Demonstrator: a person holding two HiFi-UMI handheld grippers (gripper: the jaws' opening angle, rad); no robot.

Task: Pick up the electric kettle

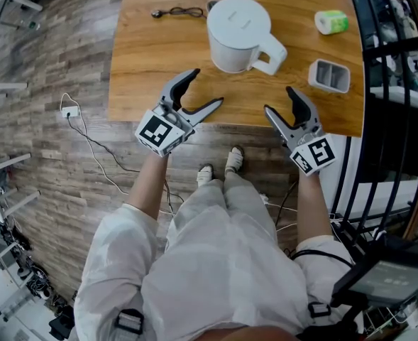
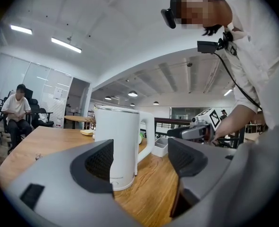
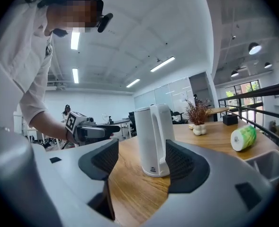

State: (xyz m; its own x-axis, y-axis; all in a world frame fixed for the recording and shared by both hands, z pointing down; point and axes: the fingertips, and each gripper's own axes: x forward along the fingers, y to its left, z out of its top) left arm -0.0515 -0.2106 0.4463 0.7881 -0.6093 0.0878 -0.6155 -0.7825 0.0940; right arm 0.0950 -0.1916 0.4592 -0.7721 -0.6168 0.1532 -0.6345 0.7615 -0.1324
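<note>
The white electric kettle point(image 1: 237, 33) stands upright on the wooden table point(image 1: 145, 84), about midway across its width and set back from the near edge. Its lid is closed and its handle points toward the near right corner. Nothing touches it.

The left gripper point(image 1: 208, 87) reaches over the near edge just left of the kettle, its jaws spread wide with only bare tabletop between them. In its own view the kettle stands further along the table, partly behind the left jaw and clear of both pads. The right gripper point(image 1: 278, 99) hangs over the near edge toward the right corner, also released, jaws wide apart. In its own view the kettle appears in the gap between the pads, handle side facing, but it stands beyond the tips and neither pad meets it. Both grippers are empty.

Beside the kettle's handle, near the table's right edge, lies a small white two-compartment tray point(image 1: 329, 75). Further back along that edge lies a green-and-white roll point(image 1: 331, 22) on its side. A black cable point(image 1: 177, 11) is coiled toward the far left of the visible tabletop. The right gripper view also shows a small potted plant point(image 3: 197, 119) on a wooden surface behind the kettle, possibly the same table.

Below the near edge are the person's shoes point(image 1: 233, 160) on the plank floor point(image 1: 45, 62), and left of the table a white cord point(image 1: 88, 137) trails across the boards.
</note>
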